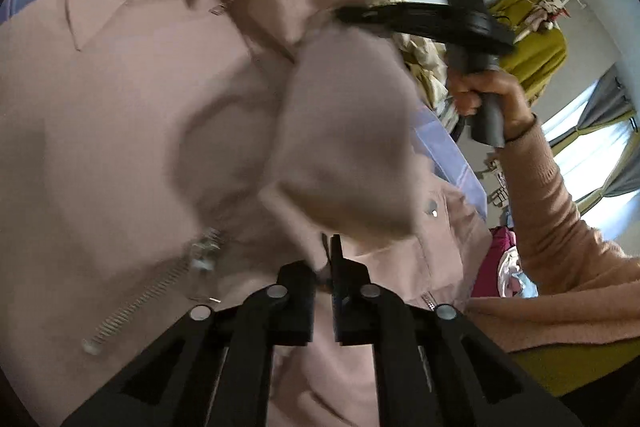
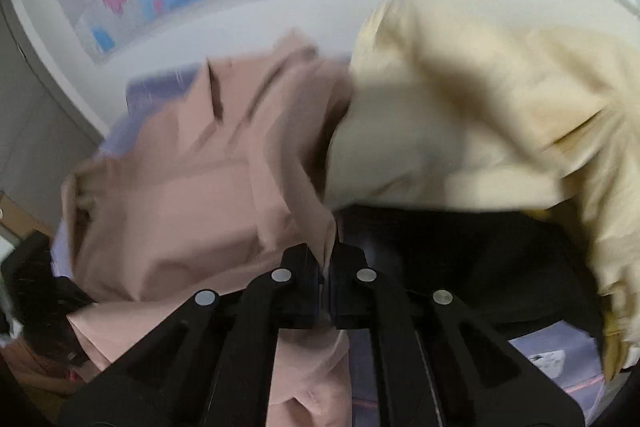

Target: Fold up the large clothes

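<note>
Both grippers are closed on the dusty-pink zip-front cloth jacket: left gripper pinches near the zipper, right gripper lifts a fold up beyond it, over the collar end.

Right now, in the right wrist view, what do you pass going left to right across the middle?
Grey cabinet → pink jacket, pinched in the right gripper → cream garment.
</note>
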`<state>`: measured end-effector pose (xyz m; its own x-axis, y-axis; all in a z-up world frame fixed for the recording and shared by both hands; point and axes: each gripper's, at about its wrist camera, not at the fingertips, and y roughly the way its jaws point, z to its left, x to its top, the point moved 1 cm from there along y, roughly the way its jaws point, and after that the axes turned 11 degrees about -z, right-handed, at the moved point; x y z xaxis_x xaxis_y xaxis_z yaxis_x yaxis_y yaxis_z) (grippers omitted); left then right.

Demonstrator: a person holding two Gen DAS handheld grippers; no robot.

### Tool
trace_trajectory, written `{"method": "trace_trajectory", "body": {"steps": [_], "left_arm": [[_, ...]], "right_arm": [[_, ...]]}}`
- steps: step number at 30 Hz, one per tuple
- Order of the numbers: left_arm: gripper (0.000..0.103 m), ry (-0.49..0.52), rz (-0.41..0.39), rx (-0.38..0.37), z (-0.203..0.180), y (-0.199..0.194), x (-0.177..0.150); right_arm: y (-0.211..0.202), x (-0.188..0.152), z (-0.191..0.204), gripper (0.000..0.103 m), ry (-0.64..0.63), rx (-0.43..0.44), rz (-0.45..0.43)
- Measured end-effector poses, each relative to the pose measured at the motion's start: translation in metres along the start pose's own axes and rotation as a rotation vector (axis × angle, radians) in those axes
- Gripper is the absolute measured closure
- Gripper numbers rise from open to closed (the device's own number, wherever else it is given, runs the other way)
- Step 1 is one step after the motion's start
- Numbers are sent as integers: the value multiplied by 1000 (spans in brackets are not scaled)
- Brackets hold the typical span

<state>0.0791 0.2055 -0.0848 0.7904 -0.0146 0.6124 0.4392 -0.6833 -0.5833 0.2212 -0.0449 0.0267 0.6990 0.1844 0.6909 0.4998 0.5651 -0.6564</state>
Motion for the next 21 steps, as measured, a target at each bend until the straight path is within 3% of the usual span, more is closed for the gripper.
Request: {"method": "trace_trajectory", "body": {"steps": [2,4,5,7,8,11,14,15,16,18,21], "left_arm": [[98,17,-42,55,7,-19,16],[98,23,-95,110,15,-41,34],[98,24,-132,182,21,-55,46],[95,56,-190,411,32,-75,62],[90,56,-200,436,36,-80,64],[55,57,-170,323,31,-85,59],[40,150,-91,250,-2,-62,36],[36,162,-61,225,-10,-55,28],[36,170,-28,196,-13,-47,22],[33,188,38,178,-22,-30,8],[32,190,94,217,-18,-5,1]], "right_arm": [[-24,14,-12,100,65,27,-77],[-46,27,-29,101,102,-15,-161],[-52,31,-39,101,123,-51,-190],[-50,31,-58,101,183,-70,-191],[-44,28,-64,101,196,-72,-174],[-28,15,-70,101,198,-81,-126],[-29,3,-70,81,230,-32,-126],[-31,1,-66,62,225,-21,-132],[-36,-5,-60,50,204,-26,-140],[-41,-13,-53,47,179,-27,-141],[-37,-27,-43,47,183,5,-117]]}}
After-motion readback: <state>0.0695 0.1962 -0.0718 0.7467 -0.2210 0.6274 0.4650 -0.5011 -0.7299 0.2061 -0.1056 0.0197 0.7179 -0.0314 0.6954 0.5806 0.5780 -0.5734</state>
